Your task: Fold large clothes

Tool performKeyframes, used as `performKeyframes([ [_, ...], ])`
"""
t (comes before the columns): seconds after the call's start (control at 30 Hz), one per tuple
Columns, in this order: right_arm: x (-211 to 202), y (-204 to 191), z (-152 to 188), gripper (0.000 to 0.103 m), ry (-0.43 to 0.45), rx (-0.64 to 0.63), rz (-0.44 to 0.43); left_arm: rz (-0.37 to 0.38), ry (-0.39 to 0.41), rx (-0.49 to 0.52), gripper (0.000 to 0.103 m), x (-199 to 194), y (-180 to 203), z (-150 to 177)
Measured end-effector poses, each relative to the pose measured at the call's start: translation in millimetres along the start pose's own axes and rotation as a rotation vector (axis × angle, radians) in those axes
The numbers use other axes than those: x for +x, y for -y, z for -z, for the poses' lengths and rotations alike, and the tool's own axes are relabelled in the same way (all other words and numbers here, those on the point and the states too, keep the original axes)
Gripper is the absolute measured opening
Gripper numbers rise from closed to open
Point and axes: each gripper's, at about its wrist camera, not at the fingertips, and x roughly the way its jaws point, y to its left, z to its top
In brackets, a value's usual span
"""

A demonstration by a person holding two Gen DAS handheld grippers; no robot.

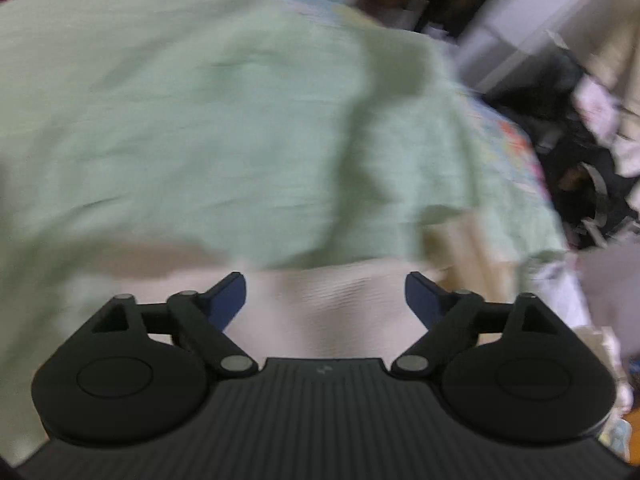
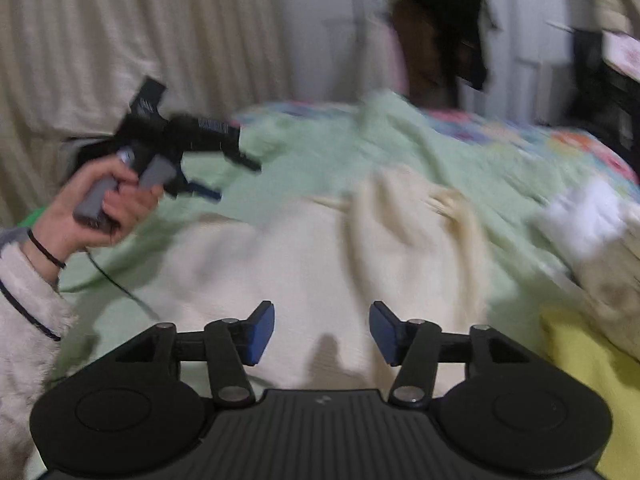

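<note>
A cream-white garment (image 2: 312, 256) lies rumpled on a pale green sheet (image 2: 460, 152) over the bed; a raised fold runs down its right part. In the left wrist view only its near edge (image 1: 328, 304) shows, below the green sheet (image 1: 200, 120). My left gripper (image 1: 325, 292) is open and empty just above that edge. It also shows in the right wrist view (image 2: 236, 176), held in a hand at the left over the sheet. My right gripper (image 2: 322, 332) is open and empty, hovering over the garment's near part. Both views are motion-blurred.
A colourful patterned bedcover (image 2: 560, 140) shows past the green sheet. A yellow cloth (image 2: 580, 380) and a cream pile (image 2: 612, 272) lie at the right. Dark hanging clothes (image 2: 448, 12) and beige curtains (image 2: 120, 40) stand behind. Clutter (image 1: 580, 140) lies beside the bed.
</note>
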Motion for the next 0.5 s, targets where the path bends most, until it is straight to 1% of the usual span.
performKeyframes([
  [0.07, 11.1, -20.8, -4.1, 0.054, -0.006, -0.080, -0.055, -0.005, 0.002, -0.026, 0.089, -18.2, -29.0, 2.9],
  [0.13, 29.4, -51.4, -7.2, 0.054, -0.020, -0.213, -0.088, -0.006, 0.005, -0.056, 0.089, -34.2, -57.8, 4.9],
  [0.17, 38.2, -64.3, -8.1, 0.054, -0.025, -0.271, -0.095, 0.019, 0.010, -0.091, 0.089, -30.4, -70.5, 1.0],
  [0.23, 53.9, -84.5, -9.7, 0.054, -0.034, -0.361, -0.102, 0.098, 0.009, -0.140, 0.089, -21.5, -87.0, -4.5],
  [0.27, 60.0, -90.7, -10.6, 0.054, -0.040, -0.388, -0.105, 0.115, 0.004, -0.146, 0.089, -14.9, -90.7, -7.1],
  [0.33, 78.3, -104.9, -13.6, 0.054, -0.073, -0.456, -0.114, 0.144, -0.007, -0.155, 0.093, -1.8, -97.3, -11.9],
  [0.37, 83.2, -109.5, -15.2, 0.054, -0.085, -0.465, -0.114, 0.132, -0.023, -0.144, 0.095, 4.8, -97.1, -11.5],
  [0.43, 92.9, -113.1, -20.7, 0.054, -0.106, -0.440, -0.113, 0.123, -0.051, -0.110, 0.095, 18.1, -95.6, -10.2],
  [0.47, 98.1, -114.9, -24.3, 0.054, -0.115, -0.414, -0.117, 0.121, -0.055, -0.085, 0.091, 21.9, -92.4, -7.0],
  [0.5, 103.3, -114.6, -29.1, 0.056, -0.127, -0.377, -0.125, 0.105, -0.050, -0.057, 0.080, 24.7, -89.1, -5.4],
])
